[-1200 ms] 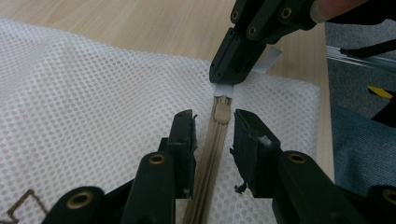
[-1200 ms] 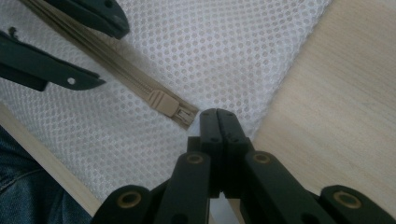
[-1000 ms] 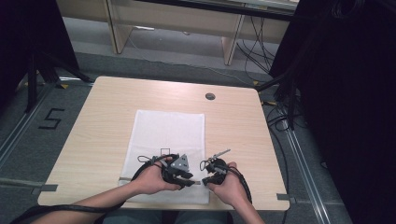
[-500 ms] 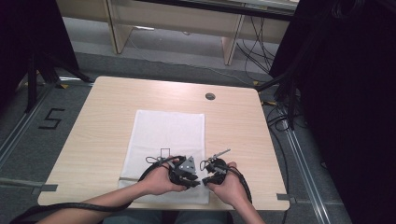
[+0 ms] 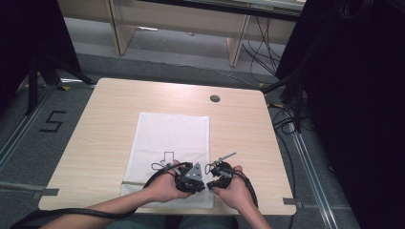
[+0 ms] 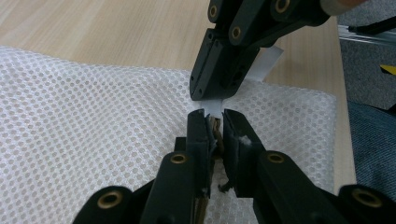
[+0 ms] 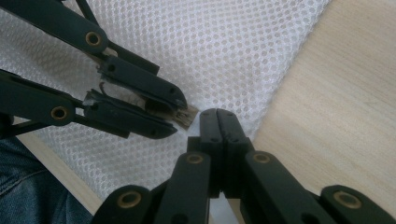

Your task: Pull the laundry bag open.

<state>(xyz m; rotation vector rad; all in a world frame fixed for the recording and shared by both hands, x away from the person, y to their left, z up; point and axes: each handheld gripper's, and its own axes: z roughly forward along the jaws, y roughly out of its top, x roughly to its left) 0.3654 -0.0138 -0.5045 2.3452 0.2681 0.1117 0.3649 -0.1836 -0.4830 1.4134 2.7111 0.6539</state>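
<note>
Jaws closing on a small white tab mark this moment at the pale wooden desk (image 5: 110, 119). We are seeing the left hand-held gripper (image 6: 214, 122), wider a second ago, now nearly pressed together, pinching a short white strip (image 6: 215, 108) that seems to rise from the near right edge of the white mesh laundry bag (image 5: 165, 138); something brownish is also sitting between its pads, too small for us to identify. We are judging that the grip is freshly taken and the pull, perhaps on a zipper tab, is not yet begun.

Directly opposite, the right hand-held gripper (image 7: 218, 122) is staying pressed together on the same edge of the bag, and in the left gripper view its tips are clamping the far end of that strip. The bag is lying flat down the middle of the desk, both hands working at its near right edge.
</note>
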